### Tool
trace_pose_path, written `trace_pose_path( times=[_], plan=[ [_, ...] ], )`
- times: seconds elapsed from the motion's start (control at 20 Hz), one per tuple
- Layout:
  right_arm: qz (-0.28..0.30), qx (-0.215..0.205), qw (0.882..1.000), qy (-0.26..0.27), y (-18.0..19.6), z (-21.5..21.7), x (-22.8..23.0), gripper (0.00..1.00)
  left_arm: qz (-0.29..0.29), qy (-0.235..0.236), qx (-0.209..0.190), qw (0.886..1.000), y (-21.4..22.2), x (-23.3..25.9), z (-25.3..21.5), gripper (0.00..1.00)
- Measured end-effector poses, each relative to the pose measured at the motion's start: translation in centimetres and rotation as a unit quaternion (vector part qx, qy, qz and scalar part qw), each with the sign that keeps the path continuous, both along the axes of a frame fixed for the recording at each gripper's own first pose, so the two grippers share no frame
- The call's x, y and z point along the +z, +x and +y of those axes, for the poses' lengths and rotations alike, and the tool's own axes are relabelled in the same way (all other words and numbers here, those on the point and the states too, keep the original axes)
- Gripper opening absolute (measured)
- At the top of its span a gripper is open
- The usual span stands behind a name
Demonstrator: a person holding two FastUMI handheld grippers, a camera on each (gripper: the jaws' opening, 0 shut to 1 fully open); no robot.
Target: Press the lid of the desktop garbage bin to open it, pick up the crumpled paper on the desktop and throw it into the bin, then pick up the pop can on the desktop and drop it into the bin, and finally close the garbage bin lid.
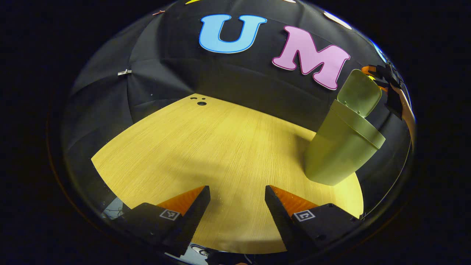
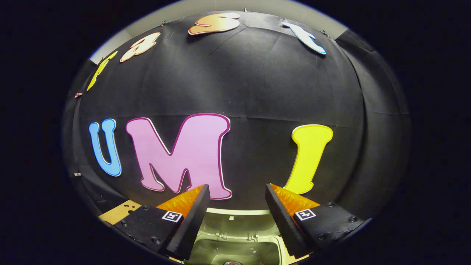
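The olive-green garbage bin [image 1: 342, 151] stands on the right side of the wooden desktop [image 1: 206, 147], its lid [image 1: 358, 92] tipped up and open. My left gripper [image 1: 237, 193] hovers open over bare wood to the left of the bin, nothing between its fingers. The right gripper [image 1: 386, 79] shows far off, up beside the raised lid, held by a hand [image 1: 406, 106]. In the right gripper view my right gripper [image 2: 237, 191] is open and empty, right above the bin's mouth [image 2: 235, 246], with the lid [image 2: 235, 217] just behind. A small round rim [image 2: 231, 263] peeks out inside the bin; what it is stays unclear.
Small dark holes [image 1: 201, 103] mark the desktop's far left corner. The black cloth wall stands close behind the bin and along the table's back edge. The table's near edge runs just below my left fingers. A corner of the desktop [image 2: 117, 213] shows in the right gripper view.
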State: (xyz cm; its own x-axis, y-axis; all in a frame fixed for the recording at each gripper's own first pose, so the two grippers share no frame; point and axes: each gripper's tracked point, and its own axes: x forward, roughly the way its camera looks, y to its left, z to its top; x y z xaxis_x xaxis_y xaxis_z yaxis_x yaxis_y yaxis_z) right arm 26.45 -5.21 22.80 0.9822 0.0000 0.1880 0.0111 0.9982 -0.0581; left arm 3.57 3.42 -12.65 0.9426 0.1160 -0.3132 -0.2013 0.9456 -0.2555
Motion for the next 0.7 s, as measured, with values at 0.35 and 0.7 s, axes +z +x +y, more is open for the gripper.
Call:
trace_pose_path(
  times=[0.35,0.7],
  plan=[
    [0.034,0.029,0.999,0.012,-4.5,0.8,-5.1,0.95,0.018,0.010,-0.010,1.000,-0.7,-1.4,-1.0,0.96],
    [0.080,0.042,0.996,0.009,-6.5,1.2,-11.2,0.97,0.031,0.020,-0.017,0.999,-1.5,-2.5,-1.8,0.96]
  ],
)
